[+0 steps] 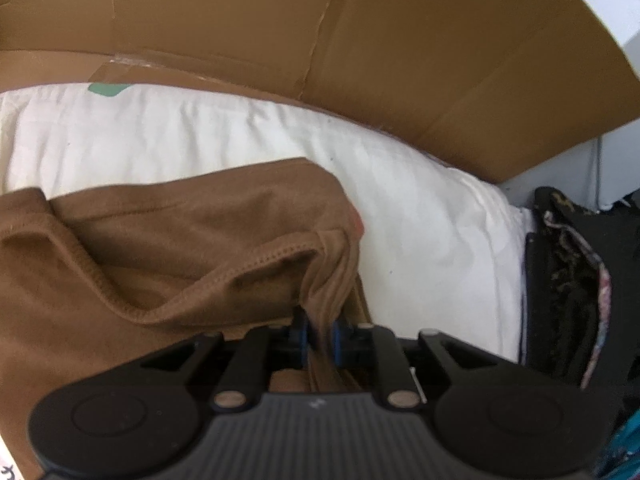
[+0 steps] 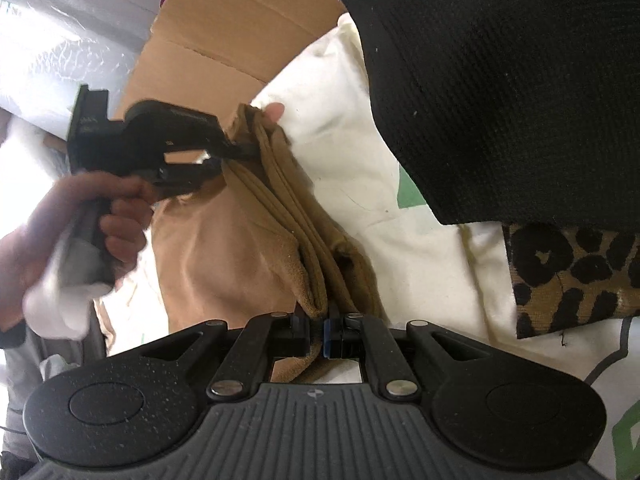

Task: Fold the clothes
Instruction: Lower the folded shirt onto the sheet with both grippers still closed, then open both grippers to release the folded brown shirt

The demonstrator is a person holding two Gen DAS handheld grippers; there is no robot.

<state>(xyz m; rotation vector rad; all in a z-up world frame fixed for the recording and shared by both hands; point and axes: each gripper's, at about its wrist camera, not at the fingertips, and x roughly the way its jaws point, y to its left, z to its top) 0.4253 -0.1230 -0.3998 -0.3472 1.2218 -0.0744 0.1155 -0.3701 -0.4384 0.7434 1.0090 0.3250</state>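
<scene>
A brown garment (image 1: 180, 240) lies bunched on a white cloth (image 1: 420, 220). In the left wrist view my left gripper (image 1: 320, 336) is shut on a gathered fold of it, and the cloth runs down between the blue pads. The right wrist view shows the same brown garment (image 2: 224, 248) stretched as a folded edge between both grippers. My right gripper (image 2: 320, 338) is shut on its near end. My left gripper (image 2: 244, 152) pinches the far end, held by a person's hand (image 2: 80, 216).
Flattened cardboard (image 1: 400, 40) stands behind the white cloth (image 2: 340, 152). A black garment (image 2: 500, 80) hangs over the upper right. Leopard-print fabric (image 2: 572, 280) lies at the right, and is also at the right edge of the left wrist view (image 1: 568, 280).
</scene>
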